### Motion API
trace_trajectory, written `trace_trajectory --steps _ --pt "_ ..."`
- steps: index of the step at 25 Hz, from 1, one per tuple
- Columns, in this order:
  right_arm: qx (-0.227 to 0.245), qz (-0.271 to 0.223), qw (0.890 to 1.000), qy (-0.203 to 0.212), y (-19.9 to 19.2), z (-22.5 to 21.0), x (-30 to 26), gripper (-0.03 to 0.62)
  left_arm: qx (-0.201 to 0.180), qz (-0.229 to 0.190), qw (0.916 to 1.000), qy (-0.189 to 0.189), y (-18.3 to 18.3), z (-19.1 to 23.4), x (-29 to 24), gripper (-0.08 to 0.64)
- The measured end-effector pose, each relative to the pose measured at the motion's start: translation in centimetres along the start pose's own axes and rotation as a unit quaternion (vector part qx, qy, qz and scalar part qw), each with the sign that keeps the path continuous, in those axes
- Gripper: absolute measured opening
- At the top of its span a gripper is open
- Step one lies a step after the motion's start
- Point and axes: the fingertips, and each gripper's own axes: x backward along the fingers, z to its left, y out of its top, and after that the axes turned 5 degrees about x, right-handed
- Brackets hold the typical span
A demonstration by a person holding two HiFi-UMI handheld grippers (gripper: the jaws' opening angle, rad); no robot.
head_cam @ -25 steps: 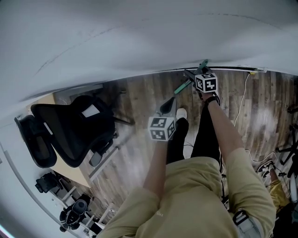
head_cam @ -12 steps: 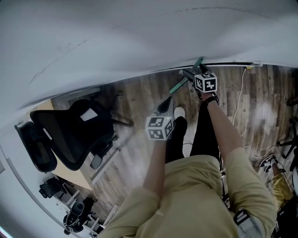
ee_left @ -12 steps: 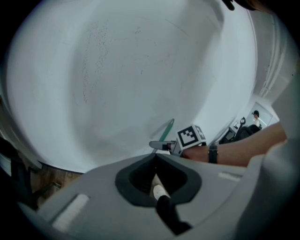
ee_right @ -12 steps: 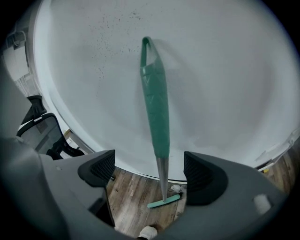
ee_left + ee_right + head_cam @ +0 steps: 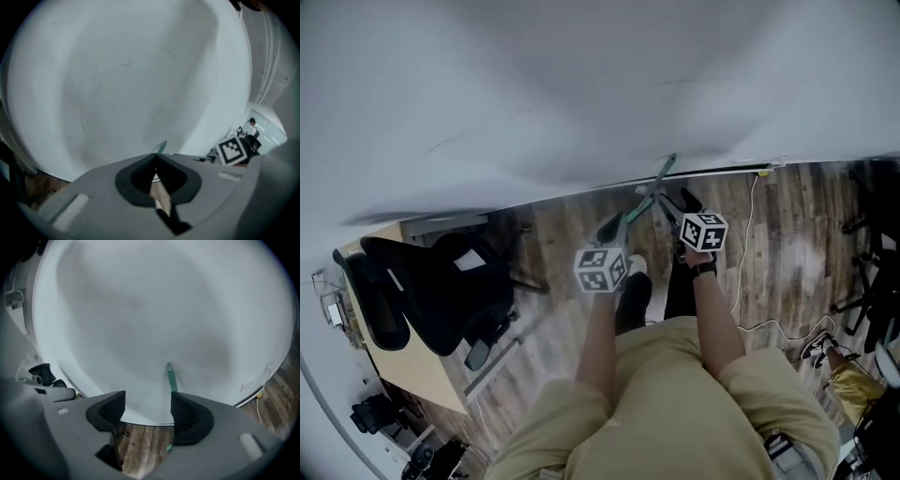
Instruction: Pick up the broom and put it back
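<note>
A person in a tan shirt, seen from above, holds a gripper in each hand over a wood-plank floor (image 5: 787, 234), facing a plain white wall (image 5: 581, 84). The broom (image 5: 659, 180) stands in front of them, its green handle leaning with the top end against the wall; its brush end is hidden. A black office chair (image 5: 431, 281) sits well apart at the left.

The right gripper (image 5: 147, 401) has its fingers (image 5: 185, 416) set apart and they have just been closing a little. The handle runs along the inner edge of one finger, seemingly behind it; nothing is pinched. The left gripper (image 5: 154, 157) has its fingertips pressed together on nothing, with the handle's tip peeking just past them; whether it touches them is hard to say from this angle.

The broom looks to be back in its place, so the step in hand is likely drawing clear. To do that well, keep the right fingers wide enough not to snag the handle; pull both grippers straight back, not sideways; check that the handle rests steady on the wall.

The only print is the black-and-white square markers on the marker cubes (image 5: 600, 270); no brand or readable writing shows, and a pale patch on the chair back is too small to read.
</note>
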Motion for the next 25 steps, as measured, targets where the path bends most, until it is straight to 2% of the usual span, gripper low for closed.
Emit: trace_trajectory --steps 2,5,7,8,10,13,15,17,20,25 --pt "0.022 -0.023 0.999 0.021 2.3 3.8 3.0 0.279 0.001 -0.027 0.9996 -0.005 2.5 -1.0 1.4 0.003" --pt "0.097 -0.062 0.993 0.019 6.4 8.3 6.7 0.228 -0.038 -0.059 0.9972 -0.029 6.6 -3.4 2.7 0.003" --pt "0.177 -0.089 0.980 -0.002 9.8 10.5 8.4 0.153 -0.063 -0.083 0.9938 -0.039 9.6 -4.7 3.5 0.003" --pt "0.213 -0.105 0.971 -0.009 11.6 11.8 9.2 0.152 -0.071 -0.097 0.9918 -0.043 11.0 -5.3 4.2 0.003" --pt "0.251 -0.145 0.957 -0.017 15.2 14.4 11.2 0.136 -0.085 -0.123 0.9875 -0.049 13.6 -6.6 5.8 0.003" --pt "0.278 -0.191 0.941 -0.034 19.5 17.6 14.1 0.102 -0.125 -0.163 0.9776 -0.046 17.2 -8.2 8.5 0.003" --pt "0.305 -0.211 0.927 -0.053 21.8 19.6 15.7 0.056 -0.181 -0.194 0.9637 -0.027 19.7 -9.3 10.6 0.003" --pt "0.312 -0.233 0.919 -0.062 23.8 21.2 17.3 0.012 -0.223 -0.225 0.9481 -0.021 22.0 -10.9 12.8 0.003" --pt "0.305 -0.267 0.912 -0.059 25.6 23.6 19.2 0.006 -0.225 -0.265 0.9369 -0.038 24.4 -12.6 16.2 0.003" --pt "0.318 -0.295 0.899 -0.053 26.8 27.1 20.3 0.006 -0.215 -0.293 0.9304 -0.048 25.9 -12.7 19.6 0.003"
